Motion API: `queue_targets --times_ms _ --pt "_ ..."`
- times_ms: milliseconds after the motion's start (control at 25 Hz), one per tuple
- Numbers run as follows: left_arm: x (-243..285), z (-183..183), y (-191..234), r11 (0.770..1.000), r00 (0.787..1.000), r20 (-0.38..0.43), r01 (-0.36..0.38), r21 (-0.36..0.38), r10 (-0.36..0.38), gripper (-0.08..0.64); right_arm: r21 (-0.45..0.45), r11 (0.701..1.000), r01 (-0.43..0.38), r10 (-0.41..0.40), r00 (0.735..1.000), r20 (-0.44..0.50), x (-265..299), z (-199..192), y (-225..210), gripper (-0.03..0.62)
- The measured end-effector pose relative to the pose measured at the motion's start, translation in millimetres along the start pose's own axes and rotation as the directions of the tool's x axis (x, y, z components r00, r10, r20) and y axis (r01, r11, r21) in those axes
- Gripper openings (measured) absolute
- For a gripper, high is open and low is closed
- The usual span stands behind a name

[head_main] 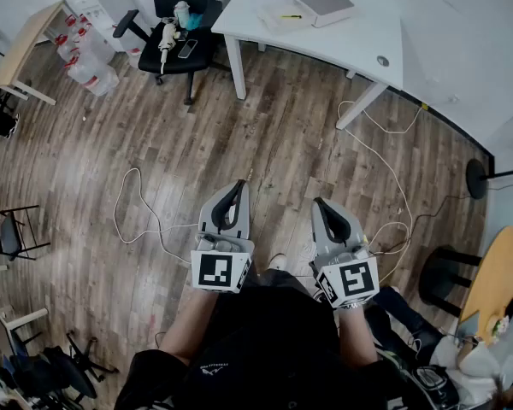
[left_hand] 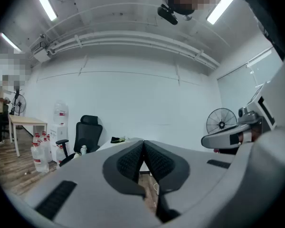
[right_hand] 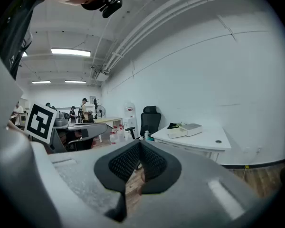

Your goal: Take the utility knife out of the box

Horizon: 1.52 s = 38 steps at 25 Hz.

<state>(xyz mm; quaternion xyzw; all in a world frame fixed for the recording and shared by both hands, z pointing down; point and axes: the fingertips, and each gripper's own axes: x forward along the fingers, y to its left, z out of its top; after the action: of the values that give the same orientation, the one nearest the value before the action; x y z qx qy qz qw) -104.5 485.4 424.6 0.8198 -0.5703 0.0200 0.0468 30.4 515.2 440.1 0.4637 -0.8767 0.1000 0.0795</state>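
Note:
I stand on a wooden floor, some way from a white table [head_main: 325, 45]. A flat grey-white box [head_main: 323, 4] lies on that table, also visible in the right gripper view as the box [right_hand: 191, 128]. No utility knife shows in any view. My left gripper [head_main: 239, 184] is held at waist height, pointing toward the table, jaws pressed together with nothing in them [left_hand: 143, 142]. Beside it my right gripper [head_main: 318, 202] is likewise shut and empty [right_hand: 139, 144]. Both are far short of the box.
A black office chair [head_main: 184, 45] with small items on its seat stands left of the table, with water bottles [head_main: 85, 58] beside it. White cables [head_main: 145, 216] trail across the floor. A fan base [head_main: 476, 178], a black stool [head_main: 445, 276] and a round wooden table [head_main: 496, 280] are at the right.

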Motion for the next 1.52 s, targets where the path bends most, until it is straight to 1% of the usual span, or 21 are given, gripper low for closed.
queue_targets --times_ms 120,200,320,400,480,600,760,880,1000,1160,1320,1520 --pt "-19 -2 -48 1.000 1.000 0.020 -0.012 0.014 0.012 0.006 -0.010 1.000 -0.026 0.026 1.000 0.009 -36 -11 -12 0.005" --pt "-33 3 -78 1.000 0.999 0.045 -0.004 0.010 0.004 0.006 -0.006 0.999 -0.038 0.038 0.999 0.021 -58 -15 -13 0.005" --pt "-48 14 -99 0.999 0.997 0.074 0.016 0.034 -0.019 0.006 -0.022 0.999 -0.043 0.044 0.998 0.055 -76 -10 -6 0.005" --pt "-56 17 -99 0.999 0.997 0.081 0.006 0.046 -0.010 0.006 -0.036 0.998 -0.044 0.047 0.996 0.076 -84 -5 2 0.005" --pt "-65 18 -100 0.999 0.997 0.075 -0.014 0.042 0.011 0.006 -0.036 0.998 -0.050 0.053 0.995 0.088 -92 -3 8 0.005" --pt "-71 17 -101 0.997 0.997 0.061 -0.044 0.058 0.040 0.006 -0.033 0.997 -0.070 0.073 0.993 0.092 -100 -3 8 0.005" --pt "-79 -1 -102 0.995 0.997 0.031 -0.069 0.067 0.067 0.006 -0.059 0.994 -0.089 0.094 0.992 0.082 -100 -8 9 0.005" --pt "-83 5 -100 0.996 0.996 0.053 -0.080 0.045 0.078 0.006 -0.068 0.993 -0.096 0.101 0.992 0.075 -100 -7 13 0.005" --pt "-81 19 -100 0.997 0.992 0.102 -0.073 0.016 0.071 0.006 -0.084 0.993 -0.077 0.084 0.994 0.076 -103 0 10 0.005" --pt "-71 20 -101 0.999 0.991 0.121 -0.050 0.004 0.049 0.006 -0.101 0.994 -0.043 0.051 0.995 0.084 -106 4 2 0.005" --pt "-42 21 -95 1.000 0.992 0.126 -0.019 -0.002 0.019 0.006 -0.116 0.993 0.000 0.008 0.998 0.070 -86 7 -16 0.005" --pt "-4 31 -64 1.000 0.989 0.146 -0.010 0.000 0.010 0.006 -0.129 0.991 0.017 -0.008 0.997 0.070 -46 20 -28 0.005"
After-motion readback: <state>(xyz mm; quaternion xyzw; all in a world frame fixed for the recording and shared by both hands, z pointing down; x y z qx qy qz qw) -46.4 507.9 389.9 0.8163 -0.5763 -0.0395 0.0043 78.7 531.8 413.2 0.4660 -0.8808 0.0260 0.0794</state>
